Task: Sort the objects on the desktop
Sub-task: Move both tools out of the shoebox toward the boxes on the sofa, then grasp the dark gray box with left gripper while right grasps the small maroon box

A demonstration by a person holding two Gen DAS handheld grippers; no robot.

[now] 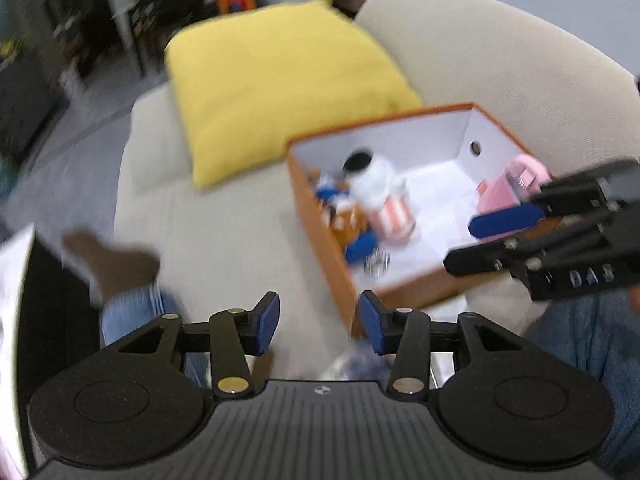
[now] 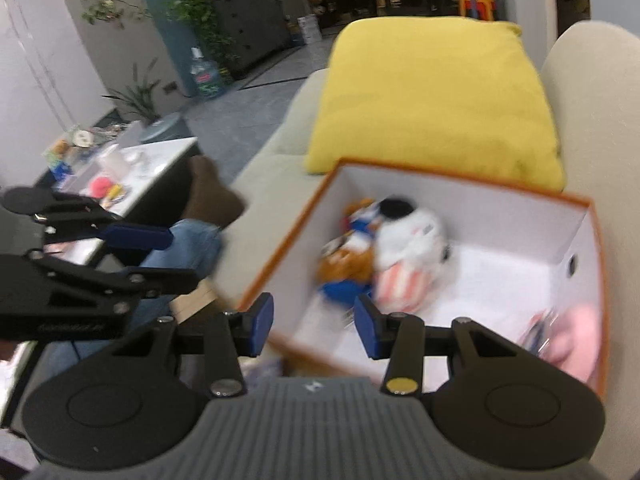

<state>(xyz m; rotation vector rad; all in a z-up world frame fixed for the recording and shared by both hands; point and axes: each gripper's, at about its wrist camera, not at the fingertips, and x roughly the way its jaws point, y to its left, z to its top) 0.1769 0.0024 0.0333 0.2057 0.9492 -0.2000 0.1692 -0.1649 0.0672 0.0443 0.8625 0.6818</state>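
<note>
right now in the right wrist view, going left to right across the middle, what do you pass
left gripper with open, empty jaws → brown sock → orange box's near-left wall → brown plush → white plush with striped bottom → pink item by the box's right wall

Your box (image 2: pixel 598 264) is orange outside and white inside; in it lie a white plush (image 2: pixel 412 236) with a black patch and red-and-white stripes, a brown-and-blue toy (image 2: pixel 346 268), and something pink (image 2: pixel 576 336). Behind it, your yellow cushion (image 2: pixel 432 96) rests on a beige sofa (image 1: pixel 224 224). Your fingers (image 1: pixel 267 322) carry blue pads on black.
</note>
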